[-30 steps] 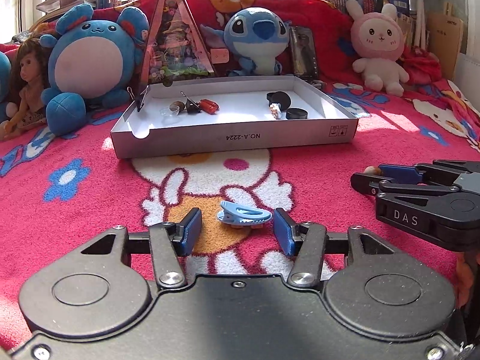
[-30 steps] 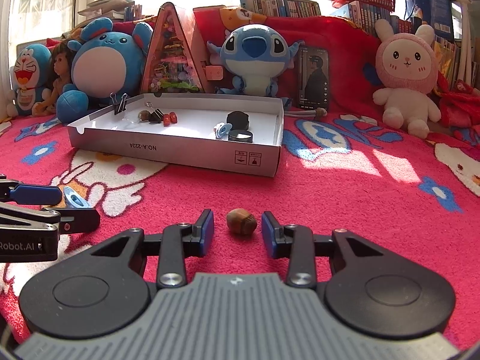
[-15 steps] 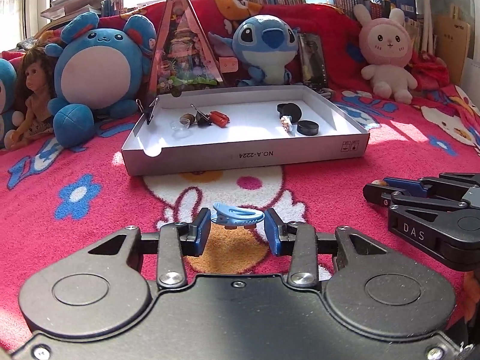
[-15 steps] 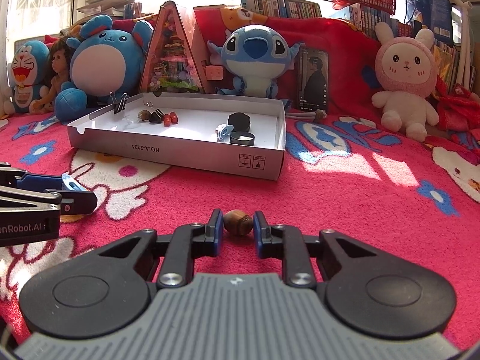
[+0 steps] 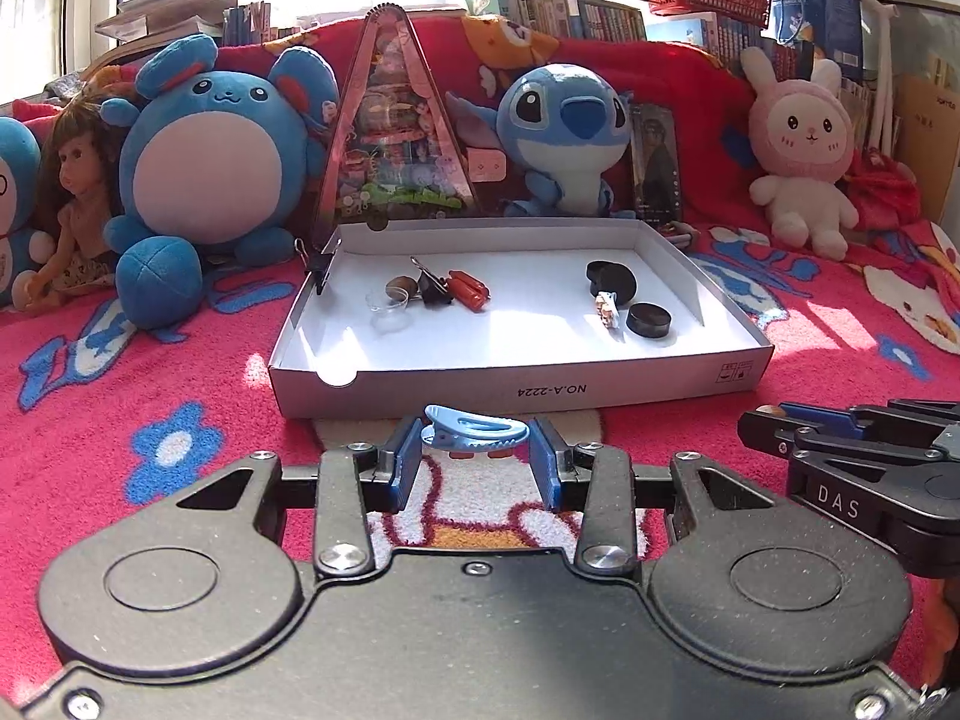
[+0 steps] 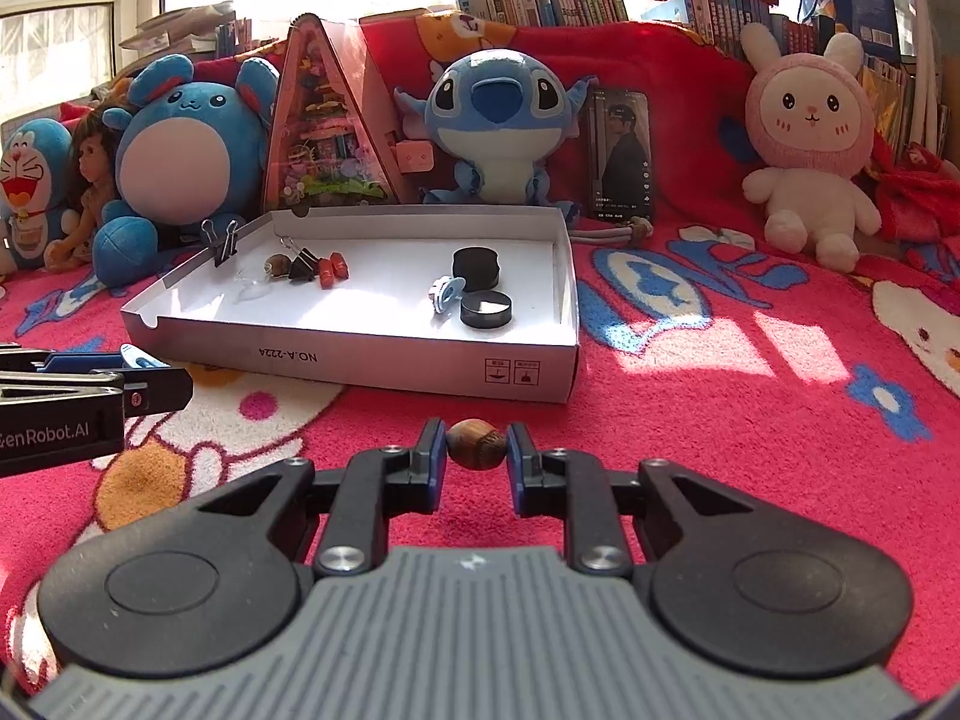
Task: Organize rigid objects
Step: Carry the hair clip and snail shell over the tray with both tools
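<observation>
Left gripper [image 5: 474,461] fingers clenched on blue clip [image 5: 474,431], right gripper [image 6: 477,461] fingers clenched on nut [image 6: 477,443], both lifted off blanket [image 6: 750,450] just before box [image 5: 516,393].

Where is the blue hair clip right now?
In the left wrist view, the blue hair clip sits clamped in the left gripper, just before the white box.

The blue cat plush [image 5: 12,204] is cut by the frame edge; the small clear piece [image 5: 389,303] is perhaps a lid.
</observation>
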`<state>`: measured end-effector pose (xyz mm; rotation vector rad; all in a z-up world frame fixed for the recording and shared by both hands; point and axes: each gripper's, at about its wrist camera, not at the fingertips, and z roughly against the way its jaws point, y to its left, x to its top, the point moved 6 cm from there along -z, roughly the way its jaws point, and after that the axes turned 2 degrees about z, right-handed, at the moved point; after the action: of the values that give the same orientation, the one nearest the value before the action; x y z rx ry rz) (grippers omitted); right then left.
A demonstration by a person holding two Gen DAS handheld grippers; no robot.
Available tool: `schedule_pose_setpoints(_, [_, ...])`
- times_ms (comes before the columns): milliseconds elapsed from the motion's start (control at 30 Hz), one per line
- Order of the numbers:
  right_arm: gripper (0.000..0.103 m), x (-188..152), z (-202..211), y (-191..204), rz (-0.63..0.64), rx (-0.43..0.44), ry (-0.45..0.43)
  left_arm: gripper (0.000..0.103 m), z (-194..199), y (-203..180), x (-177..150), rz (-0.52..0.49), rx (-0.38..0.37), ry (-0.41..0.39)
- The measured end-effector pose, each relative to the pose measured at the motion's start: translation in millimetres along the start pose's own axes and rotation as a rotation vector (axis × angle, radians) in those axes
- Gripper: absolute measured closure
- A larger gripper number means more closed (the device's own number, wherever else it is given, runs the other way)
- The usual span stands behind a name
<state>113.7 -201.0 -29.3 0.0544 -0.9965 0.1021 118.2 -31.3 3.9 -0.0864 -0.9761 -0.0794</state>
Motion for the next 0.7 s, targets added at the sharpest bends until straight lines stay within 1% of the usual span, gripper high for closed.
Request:
schedule_pose_setpoints(167, [0.077, 8.5, -4.8, 3.9, 0.003, 0.004, 0.010, 0.066, -6.7, 9.0, 15.6, 0.036, -0.002, -0.004])
schedule_pose_setpoints(433, [0.077, 31.9, -12.4, 9.0, 0.010, 0.015, 0.005, 0.066, -19.0, 20.2, 38.3, 0.064, -0.008, -0.018])
schedule_pose_setpoints(533, [0.077, 40.5, -16.6, 10.4, 0.009, 0.020, 0.003, 0.066, -25.2, 23.9, 45.6, 0.079, -0.012, -0.012])
schedule_pose_setpoints(700, [0.077, 51.1, -24.3, 10.6, 0.004, 0.023, 0.005, 0.066, -32.8, 30.3, 57.4, 0.086, -0.003, -0.017])
